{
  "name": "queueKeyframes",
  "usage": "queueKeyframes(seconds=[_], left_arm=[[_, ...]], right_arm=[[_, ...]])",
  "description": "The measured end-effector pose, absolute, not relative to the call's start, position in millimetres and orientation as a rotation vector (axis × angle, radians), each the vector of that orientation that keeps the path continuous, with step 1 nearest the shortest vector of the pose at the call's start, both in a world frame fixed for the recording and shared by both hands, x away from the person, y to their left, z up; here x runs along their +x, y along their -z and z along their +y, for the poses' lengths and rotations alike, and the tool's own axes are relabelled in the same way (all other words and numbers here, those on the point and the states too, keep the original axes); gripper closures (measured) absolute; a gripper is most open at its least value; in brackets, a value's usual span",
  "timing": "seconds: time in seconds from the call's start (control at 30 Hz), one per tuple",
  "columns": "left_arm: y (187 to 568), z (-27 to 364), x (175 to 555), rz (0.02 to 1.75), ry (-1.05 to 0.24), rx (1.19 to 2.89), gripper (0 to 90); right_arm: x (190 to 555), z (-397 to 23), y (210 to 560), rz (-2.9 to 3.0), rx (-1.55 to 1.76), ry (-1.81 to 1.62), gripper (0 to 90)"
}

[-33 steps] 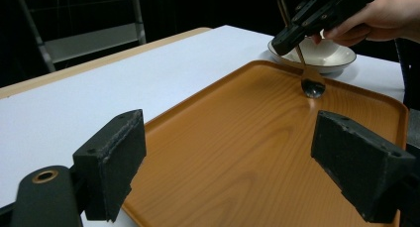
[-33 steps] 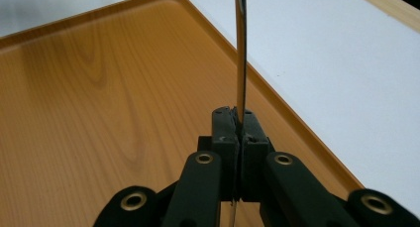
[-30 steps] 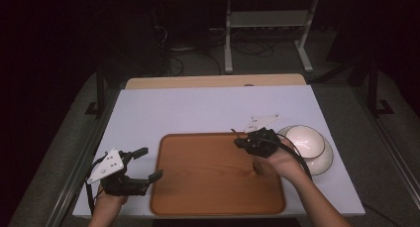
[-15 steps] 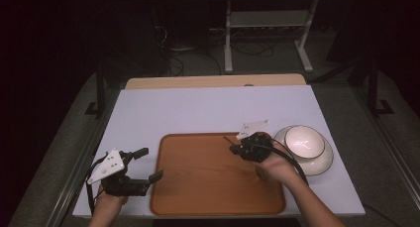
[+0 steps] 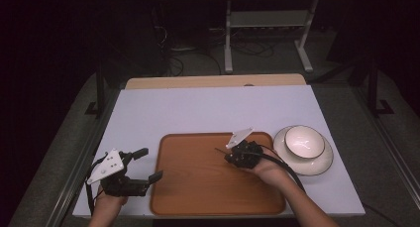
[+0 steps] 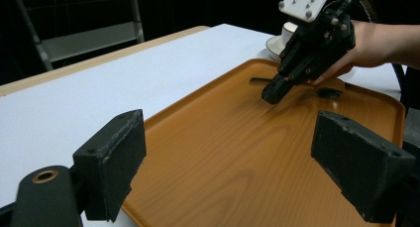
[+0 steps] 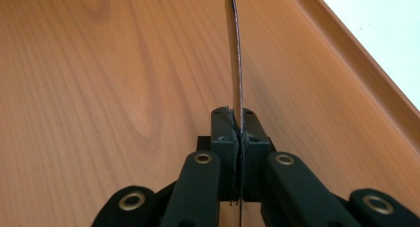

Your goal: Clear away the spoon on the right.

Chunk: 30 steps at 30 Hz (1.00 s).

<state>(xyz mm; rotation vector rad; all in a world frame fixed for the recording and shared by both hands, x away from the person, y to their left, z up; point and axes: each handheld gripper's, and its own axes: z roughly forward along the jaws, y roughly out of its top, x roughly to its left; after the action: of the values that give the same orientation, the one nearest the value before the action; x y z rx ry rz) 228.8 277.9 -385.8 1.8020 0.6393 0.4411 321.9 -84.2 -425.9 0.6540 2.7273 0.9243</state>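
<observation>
held piece: a thin dark flat utensil (image 7: 236, 53), seen edge-on, sticks out forward over the wooden tray (image 5: 198, 187), near its far right part
right gripper (image 5: 229, 155): jaws clamped on the utensil's end, tilted down over the tray
left gripper (image 5: 148, 165): jaws wide apart, nothing between, at the tray's left edge
bowl (image 5: 303, 141): white, on a plate (image 5: 317, 165), just right of the tray

Dark room; a white metal stand (image 5: 267, 26) at twelve o'clock beyond the white table (image 5: 208, 108), cables (image 5: 188, 53) seemingly on grey floor (image 5: 381, 152)
</observation>
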Motion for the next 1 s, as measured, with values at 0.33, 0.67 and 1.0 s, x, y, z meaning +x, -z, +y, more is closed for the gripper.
queueKeyframes(seconds=[0.33, 0.67, 1.0], left_arm=[[386.0, 277.7, 229.0, 0.64, -0.441, 1.802, 13.6], [386.0, 277.7, 228.9, 0.641, -0.441, 1.802, 13.6], [385.9, 277.8, 228.9, 0.641, -0.44, 1.801, 13.6]], right_arm=[[324.8, -86.0, 428.9, 2.735, 0.656, -0.896, 85.1], [327.4, -87.5, 432.7, 2.755, 0.66, -0.89, 82.3], [328.1, -89.7, 432.2, 2.761, 0.667, -0.889, 75.5]])
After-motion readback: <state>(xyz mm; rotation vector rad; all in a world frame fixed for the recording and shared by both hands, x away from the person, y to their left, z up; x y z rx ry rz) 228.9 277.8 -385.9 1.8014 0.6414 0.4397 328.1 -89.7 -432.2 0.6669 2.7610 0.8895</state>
